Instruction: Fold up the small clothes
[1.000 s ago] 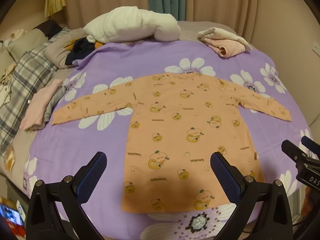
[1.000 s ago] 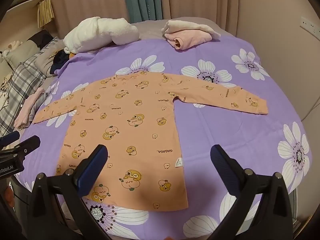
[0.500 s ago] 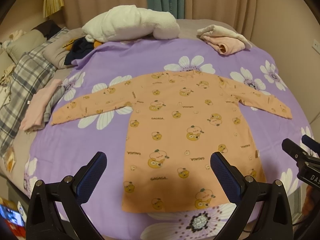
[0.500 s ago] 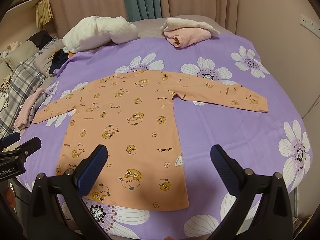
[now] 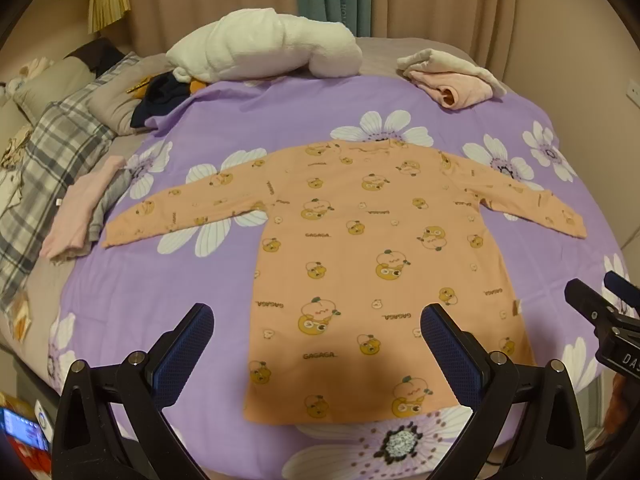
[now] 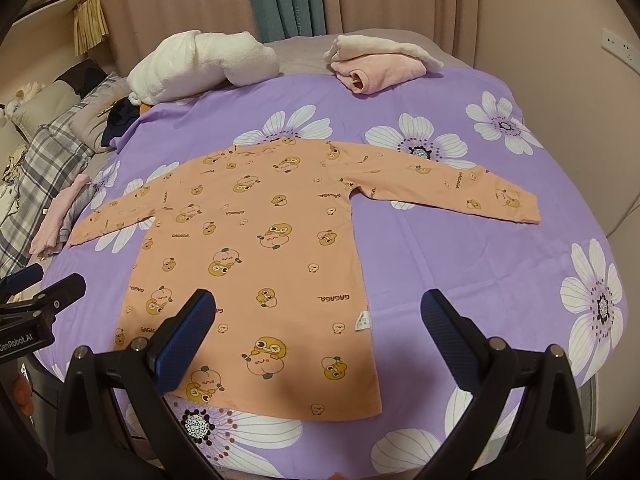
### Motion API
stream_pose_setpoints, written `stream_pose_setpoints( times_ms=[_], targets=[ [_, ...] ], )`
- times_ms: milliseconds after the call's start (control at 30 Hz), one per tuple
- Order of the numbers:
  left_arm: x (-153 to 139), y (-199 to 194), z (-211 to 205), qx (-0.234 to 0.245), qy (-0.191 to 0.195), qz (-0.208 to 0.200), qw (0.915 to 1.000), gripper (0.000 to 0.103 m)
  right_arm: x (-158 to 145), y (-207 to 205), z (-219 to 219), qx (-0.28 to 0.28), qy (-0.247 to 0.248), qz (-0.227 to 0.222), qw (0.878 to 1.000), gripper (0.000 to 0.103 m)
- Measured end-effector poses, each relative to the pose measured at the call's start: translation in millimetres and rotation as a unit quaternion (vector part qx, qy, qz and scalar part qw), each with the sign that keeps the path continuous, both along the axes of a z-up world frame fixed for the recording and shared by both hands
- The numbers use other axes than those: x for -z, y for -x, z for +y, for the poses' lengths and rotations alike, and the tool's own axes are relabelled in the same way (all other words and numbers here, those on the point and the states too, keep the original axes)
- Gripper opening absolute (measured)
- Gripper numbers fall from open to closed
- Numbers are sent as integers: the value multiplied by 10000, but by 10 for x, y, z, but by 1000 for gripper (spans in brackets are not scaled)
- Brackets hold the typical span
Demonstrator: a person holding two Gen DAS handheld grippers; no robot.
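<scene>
Left wrist view: purple bedsheet [image 5: 224,128] with white flowers, spread over the whole bed, bearing all else.
Right wrist view: same bedsheet [image 6: 460,264], seen from further toward the right sleeve.
Orange shirt: long-sleeved, printed with cartoon fruit [image 5: 372,264], laid flat in the middle of the sheet, collar away from the cameras, hem nearest, both sleeves stretched out sideways; also [image 6: 256,256].
White fluffy blanket: bunched at the far edge [image 5: 264,50], well apart from the shirt.
Plaid bedding: heaped at the left side [image 5: 44,168].
Pink and cream garment: loosely bundled at the far right corner [image 5: 452,80], apart from the shirt.
Pink-and-grey garment: folded by the left sleeve cuff [image 5: 80,212], just beside it.
Left gripper: [image 5: 316,344] jaws wide apart, nothing between them, raised over the hem.
Right gripper: [image 6: 320,332] jaws likewise spread and empty, raised over the right hem corner.
Step in hand: likely the very start, shirt smoothed and unfolded, no fold made yet.
Next move: probably descending to pinch a sleeve cuff or side edge and carrying it across the body; needs a clean grip on the shirt alone, not the sheet beneath.
</scene>
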State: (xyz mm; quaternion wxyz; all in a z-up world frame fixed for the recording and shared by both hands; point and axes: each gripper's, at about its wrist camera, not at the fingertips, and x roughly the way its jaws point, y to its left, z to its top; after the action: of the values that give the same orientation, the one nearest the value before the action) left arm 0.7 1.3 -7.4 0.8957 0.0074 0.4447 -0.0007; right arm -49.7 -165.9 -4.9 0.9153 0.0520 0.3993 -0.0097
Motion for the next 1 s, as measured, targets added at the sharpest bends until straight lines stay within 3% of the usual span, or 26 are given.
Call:
stream_pose_setpoints(
  times_ms=[333, 367, 700, 1000],
  targets=[
    [0, 7, 19, -7, -13, 12, 10000, 102, -20, 16, 11, -4, -154, -120, 9998, 103],
    [5, 13, 26, -20, 9, 18, 10000, 102, 2, 0, 11, 1, 36, 23, 10000, 103],
    [69, 3, 32, -73, 98, 147, 9998, 102, 56, -10, 17, 29, 119, 202, 9997, 103],
    [239, -201, 110, -332, 1023, 727, 9915, 102, 121, -64, -113, 239, 93, 288, 9993, 103]
  ],
)
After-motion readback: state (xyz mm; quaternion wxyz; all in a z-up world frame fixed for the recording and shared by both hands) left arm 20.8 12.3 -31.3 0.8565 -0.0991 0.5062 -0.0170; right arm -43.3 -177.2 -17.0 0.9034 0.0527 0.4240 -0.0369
